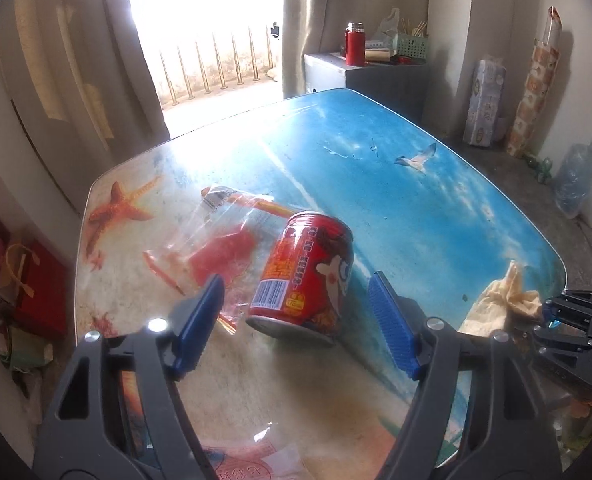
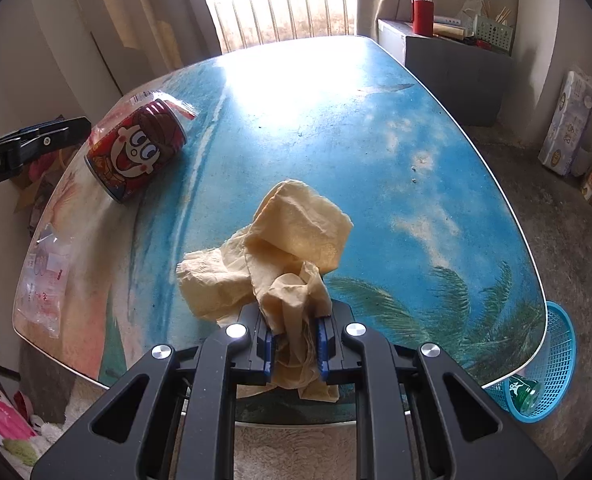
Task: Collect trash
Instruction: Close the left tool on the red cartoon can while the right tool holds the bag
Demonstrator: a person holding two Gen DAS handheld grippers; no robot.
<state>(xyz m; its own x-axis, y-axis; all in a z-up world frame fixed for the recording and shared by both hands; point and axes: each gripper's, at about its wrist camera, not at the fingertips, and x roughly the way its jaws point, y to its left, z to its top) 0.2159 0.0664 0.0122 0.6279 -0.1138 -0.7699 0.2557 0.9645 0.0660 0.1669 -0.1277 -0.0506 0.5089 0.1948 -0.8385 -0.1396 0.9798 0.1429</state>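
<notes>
At the left edge of the beach-printed glass tabletop (image 1: 436,208) lies a clear crinkled plastic wrapper with red print (image 1: 216,248), flat on the starfish corner. Touching its right side, a red cartoon-printed drink can (image 1: 308,276) lies tipped on its side. The left gripper (image 1: 296,328) hangs over the can with its blue pads spread wide, one on either side of the can and neither touching it, so it holds nothing. Another clear printed wrapper (image 2: 42,280) lies near the table's near-left edge. Further right, the right gripper (image 2: 295,346) is closed tight on a crumpled beige paper napkin (image 2: 280,248), whose loose bulk rests on the tabletop. At the far right, beside the table on the floor, a blue mesh plastic basket (image 2: 556,356) holds a green bottle (image 2: 526,394).
</notes>
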